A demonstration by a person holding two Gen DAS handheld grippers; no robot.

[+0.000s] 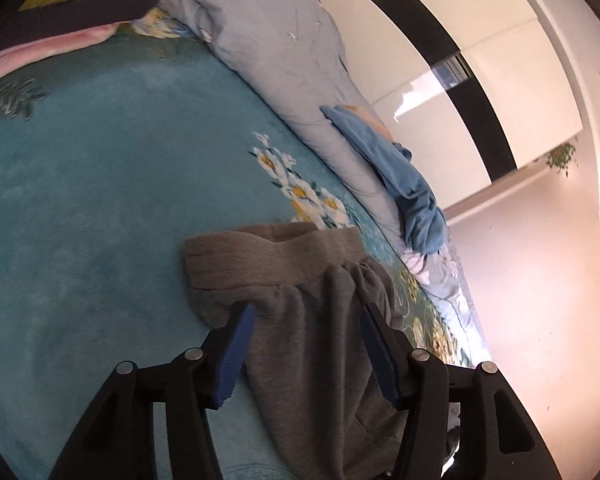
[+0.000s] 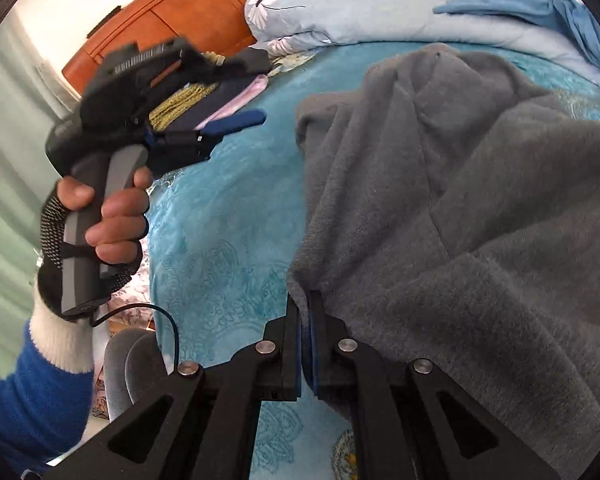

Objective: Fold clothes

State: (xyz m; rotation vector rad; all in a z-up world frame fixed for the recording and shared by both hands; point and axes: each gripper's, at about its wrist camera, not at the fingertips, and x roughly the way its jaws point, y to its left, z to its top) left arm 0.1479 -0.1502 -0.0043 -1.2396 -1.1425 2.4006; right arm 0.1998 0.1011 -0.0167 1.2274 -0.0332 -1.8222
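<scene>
Grey sweatpants point(image 1: 312, 280) lie on a teal floral bedspread point(image 1: 100, 200), ribbed waistband toward the far side. My left gripper point(image 1: 307, 312) is open, its blue pads point(image 1: 236, 352) straddling the cloth just below the waistband; I cannot tell whether they touch it. In the right wrist view the grey sweatpants point(image 2: 460, 200) are bunched and lifted, filling the right half. My right gripper point(image 2: 305, 300) is shut on the garment's left edge. The left gripper point(image 2: 256, 88), held by a gloved hand point(image 2: 112, 216), appears there above the bedspread point(image 2: 220, 220), open.
A pale blue daisy duvet point(image 1: 280, 60) runs along the bed's far side with a blue garment point(image 1: 400, 176) on it. Stacked folded clothes point(image 1: 80, 4) sit near the orange headboard point(image 2: 180, 8). A white wall point(image 1: 540, 280) lies beyond the bed edge.
</scene>
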